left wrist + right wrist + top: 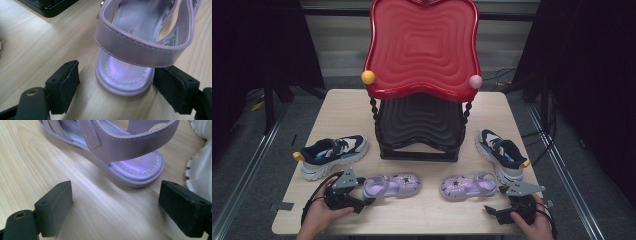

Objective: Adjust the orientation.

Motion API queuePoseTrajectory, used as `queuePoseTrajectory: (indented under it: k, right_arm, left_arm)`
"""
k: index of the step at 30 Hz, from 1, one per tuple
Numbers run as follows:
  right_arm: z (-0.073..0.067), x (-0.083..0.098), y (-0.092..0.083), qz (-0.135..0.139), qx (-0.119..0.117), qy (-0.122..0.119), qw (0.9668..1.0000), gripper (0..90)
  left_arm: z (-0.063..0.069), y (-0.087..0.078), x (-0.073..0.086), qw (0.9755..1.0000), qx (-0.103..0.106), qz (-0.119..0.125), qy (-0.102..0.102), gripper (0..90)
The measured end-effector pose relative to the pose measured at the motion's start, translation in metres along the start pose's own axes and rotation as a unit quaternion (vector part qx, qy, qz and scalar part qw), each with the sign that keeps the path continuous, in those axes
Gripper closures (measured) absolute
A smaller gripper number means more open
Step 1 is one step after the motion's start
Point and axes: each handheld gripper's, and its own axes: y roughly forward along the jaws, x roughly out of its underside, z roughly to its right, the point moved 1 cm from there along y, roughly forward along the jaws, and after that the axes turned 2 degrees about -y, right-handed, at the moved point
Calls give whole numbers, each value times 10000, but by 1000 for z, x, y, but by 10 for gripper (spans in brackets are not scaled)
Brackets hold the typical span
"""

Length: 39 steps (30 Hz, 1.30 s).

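Two lilac sandals lie on the wooden table (427, 217) in front of a shoe rack. My left gripper (367, 201) is at the heel of the left sandal (394, 185). In the left gripper view the jaws (121, 73) stand open, with the heel end of the sandal (140, 47) between them. One pad lies close beside the sole and the other stands clear of it. My right gripper (492, 210) is open just short of the right sandal (467, 186). In the right gripper view (118, 192) that sandal's heel (120, 145) lies a little beyond the pads.
A navy and white sneaker (334, 152) lies left of the rack and its mate (502, 150) lies to the right, its white sole (200, 170) close to my right gripper. The rack has a red top tray (422, 45) over a black shelf (419, 125), whose base corner (50, 7) is near the left sandal.
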Motion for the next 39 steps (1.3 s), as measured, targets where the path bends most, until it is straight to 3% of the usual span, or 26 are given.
queuePoseTrajectory:
  k: [12,39]
  right_arm:
    - [0,0,0,-8,17,-8,10000,115]
    - [0,0,0,-9,18,-5,10000,114]
  left_arm:
    - [2,0,0,9998,180,-43,104,170]
    - [13,23,-19,10000,0,-40,21,162]
